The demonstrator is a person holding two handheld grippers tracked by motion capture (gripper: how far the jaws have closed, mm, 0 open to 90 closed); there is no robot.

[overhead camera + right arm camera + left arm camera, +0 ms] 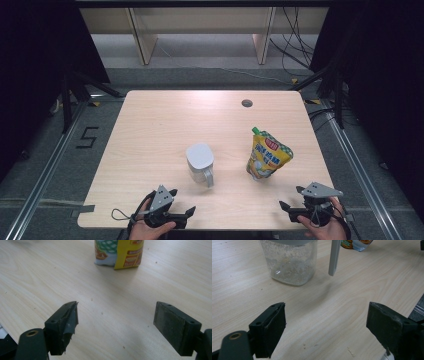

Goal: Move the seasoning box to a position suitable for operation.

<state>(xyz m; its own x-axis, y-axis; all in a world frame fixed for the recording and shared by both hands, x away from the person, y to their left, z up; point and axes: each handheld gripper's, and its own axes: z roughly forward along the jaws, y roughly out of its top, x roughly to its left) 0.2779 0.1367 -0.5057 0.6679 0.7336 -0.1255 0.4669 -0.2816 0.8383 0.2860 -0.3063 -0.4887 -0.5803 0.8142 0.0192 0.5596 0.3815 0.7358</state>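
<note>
Here, the left gripper (pixel 181 201) is sitting at the lower left of the high view with its jaws standing wide apart and nothing between them; in the left gripper view only bare wood is lying between the two black pads. The right gripper (pixel 291 197) is resting at the lower right of the high view, its jaws likewise spread wide and gripping nothing, with bare wood showing between them in the right gripper view. Both are hanging just inside the near edge of the table (pixel 165 120), each held by a hand (pixel 150 231) coming in from the bottom of the frame.

Ahead of the left gripper, the jug (pixel 200 163) is standing upright near the middle of the high view, well apart from the jaws. Its long axis is running straight up, its white lid is facing the camera, and its handle (pixel 209 177) is pointing toward the bottom of the frame, slightly right. In the left gripper view its clear body (pixel 291 262) is sitting at the upper left, the handle hanging down just right of it.

The pouch (pixel 267 155) is standing right of centre, ahead of the right gripper and well apart from it. Its long axis is tilting, with the green cap at the top leaning toward the upper left. The jug and pouch are standing apart, with open wood between them. Wide bare wood is stretching across the upper half and the left side of the table.
</note>
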